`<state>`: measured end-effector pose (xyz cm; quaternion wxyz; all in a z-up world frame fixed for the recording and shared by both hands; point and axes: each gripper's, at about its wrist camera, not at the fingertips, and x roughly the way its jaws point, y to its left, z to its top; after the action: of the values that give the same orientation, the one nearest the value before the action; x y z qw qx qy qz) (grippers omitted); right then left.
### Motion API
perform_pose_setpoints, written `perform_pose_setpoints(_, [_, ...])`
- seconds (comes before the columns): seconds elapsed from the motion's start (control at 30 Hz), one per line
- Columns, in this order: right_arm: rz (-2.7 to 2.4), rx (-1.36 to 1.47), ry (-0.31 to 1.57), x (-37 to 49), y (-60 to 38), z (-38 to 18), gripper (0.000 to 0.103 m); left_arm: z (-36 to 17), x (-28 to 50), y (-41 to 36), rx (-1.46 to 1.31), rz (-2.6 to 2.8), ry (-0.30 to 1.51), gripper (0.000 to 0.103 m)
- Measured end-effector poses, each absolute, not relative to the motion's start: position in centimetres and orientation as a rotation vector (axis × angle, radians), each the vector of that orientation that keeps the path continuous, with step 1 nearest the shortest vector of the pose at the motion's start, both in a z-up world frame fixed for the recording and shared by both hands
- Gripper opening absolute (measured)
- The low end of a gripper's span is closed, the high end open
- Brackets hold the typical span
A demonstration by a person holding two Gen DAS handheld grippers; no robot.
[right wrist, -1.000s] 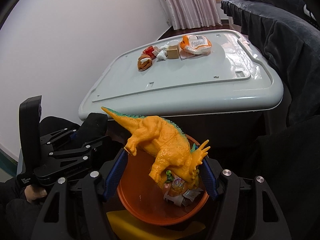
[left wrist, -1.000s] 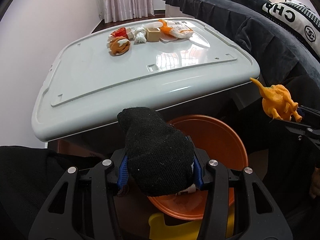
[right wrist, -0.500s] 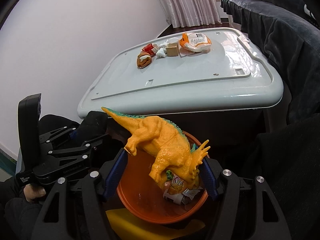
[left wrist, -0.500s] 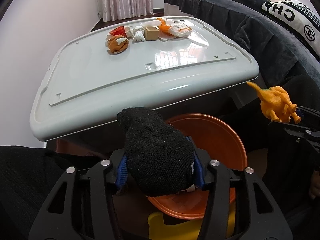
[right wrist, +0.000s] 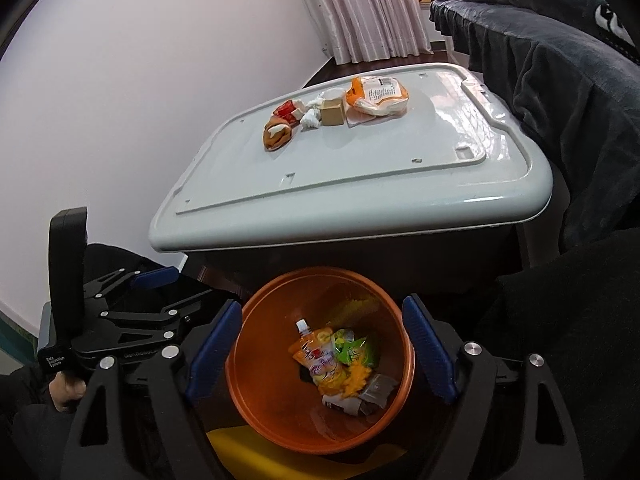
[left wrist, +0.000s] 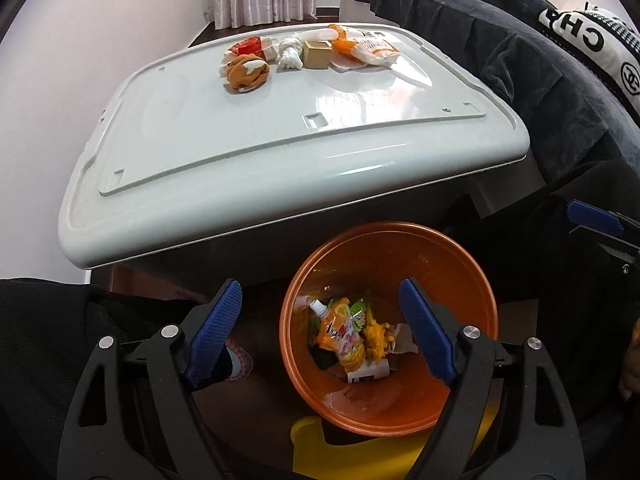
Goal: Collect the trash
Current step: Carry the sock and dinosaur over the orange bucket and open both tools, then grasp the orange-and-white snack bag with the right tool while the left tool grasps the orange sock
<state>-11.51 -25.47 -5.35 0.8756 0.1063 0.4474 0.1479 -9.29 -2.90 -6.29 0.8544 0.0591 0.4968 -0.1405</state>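
Release over the round orange plastic bin (left wrist: 390,248) looks done: left gripper (left wrist: 320,330) and right gripper (right wrist: 322,350), both opening and empty, hang just above it, so next must reach forward to the 5 scraps on the white lid (left wrist: 248,128), nearest an orange-and-white crumpled wrapper (left wrist: 247,75).

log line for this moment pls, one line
left gripper: opening, empty | right gripper: opening, empty | both over orange bin | wrappers, small box on white lid
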Motion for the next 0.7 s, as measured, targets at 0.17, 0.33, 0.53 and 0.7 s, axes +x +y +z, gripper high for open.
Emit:
perform_pose_setpoints(0.17, [0.314, 0.22, 0.921, -8.9, -25.6, -4.3, 0.081, -5.1, -7.3, -1.9, 0.077, -0.297, 1.033, 0.079])
perform_pose_setpoints(0.33, [0.323, 0.182, 0.868, -3.4, -25.6, -2.0, 0.084, -3.0, -3.5, -1.6, 0.075, -0.26, 0.97, 0.079])
perform_pose_setpoints(0.53, [0.243, 0.204, 0.841, 8.9, -27.7, -0.4, 0.087, -2.1, 0.9, -1.4, 0.045, -0.193, 0.913, 0.079])
perform_pose_setpoints(0.7, [0.164, 0.33, 0.921, 18.8, -29.1, -2.8, 0.087, -3.3, 2.3, -0.6, -0.014, -0.177, 0.94, 0.079])
